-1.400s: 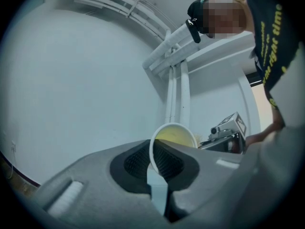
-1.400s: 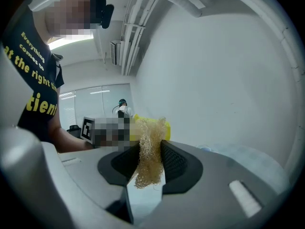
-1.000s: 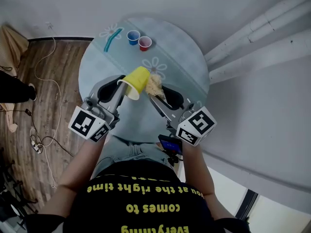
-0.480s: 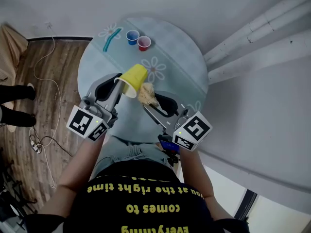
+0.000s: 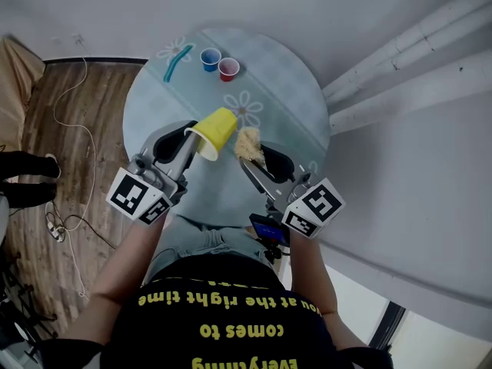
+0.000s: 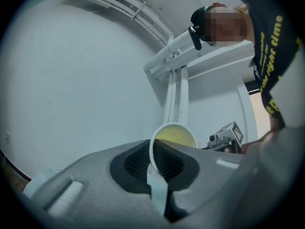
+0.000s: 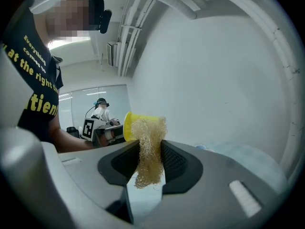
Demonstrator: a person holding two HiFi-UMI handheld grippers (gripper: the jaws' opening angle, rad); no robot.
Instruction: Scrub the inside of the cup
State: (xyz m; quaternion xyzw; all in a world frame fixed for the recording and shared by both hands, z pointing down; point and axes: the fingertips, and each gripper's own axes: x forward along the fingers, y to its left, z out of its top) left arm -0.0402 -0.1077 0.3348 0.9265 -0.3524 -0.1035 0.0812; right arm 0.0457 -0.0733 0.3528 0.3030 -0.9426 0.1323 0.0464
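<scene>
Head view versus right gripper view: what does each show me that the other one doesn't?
Only the head view shows the wooden floor and the teal stick on the round table. Only the right gripper view shows the scrubber pinched in the jaws of the right hand-held gripper, and a second person far behind. Both show the yellow cup with the scrubber beside it, not inside.
</scene>
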